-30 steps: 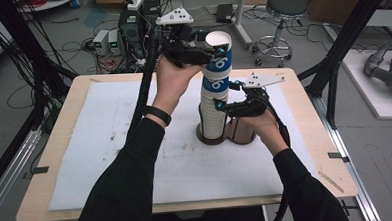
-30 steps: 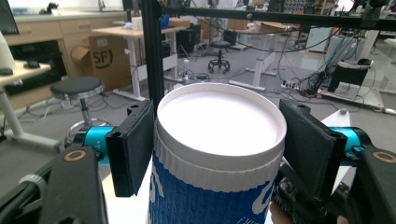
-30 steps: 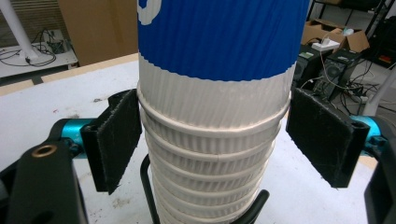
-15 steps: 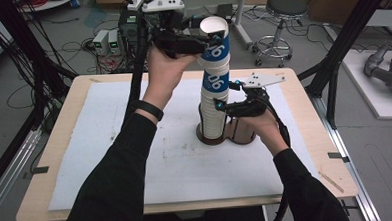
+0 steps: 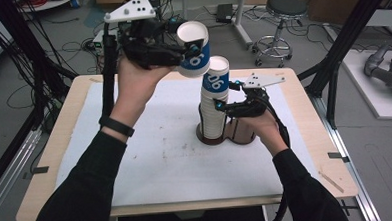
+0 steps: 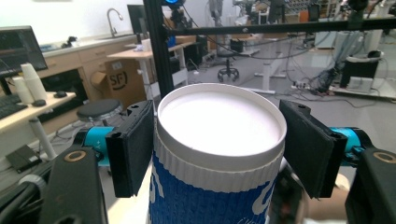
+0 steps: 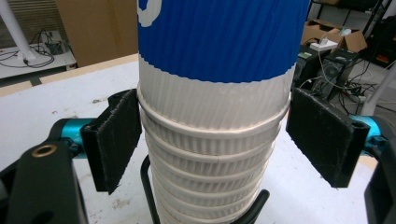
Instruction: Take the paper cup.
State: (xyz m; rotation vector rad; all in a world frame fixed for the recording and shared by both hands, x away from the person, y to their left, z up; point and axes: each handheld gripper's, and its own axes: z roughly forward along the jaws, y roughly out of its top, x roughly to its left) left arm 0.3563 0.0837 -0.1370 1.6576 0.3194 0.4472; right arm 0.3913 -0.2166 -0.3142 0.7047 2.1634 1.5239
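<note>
Lab table (image 5: 151, 167), white mat: left hand-held gripper (image 5: 191, 49) holds one blue-white paper cup (image 5: 194, 53) lifted up-left of the cup stack (image 5: 215, 104), right hand-held gripper (image 5: 223, 108) bracing stack, jaws slightly apart.

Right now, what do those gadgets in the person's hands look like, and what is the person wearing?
Each hand holds a black device with two flat black jaws on turquoise mounts. The left gripper and right gripper each carry a grey three-cornered plate on top, and a black cable trails from each. The person wears black long sleeves and a black wristband on the left wrist.
</note>
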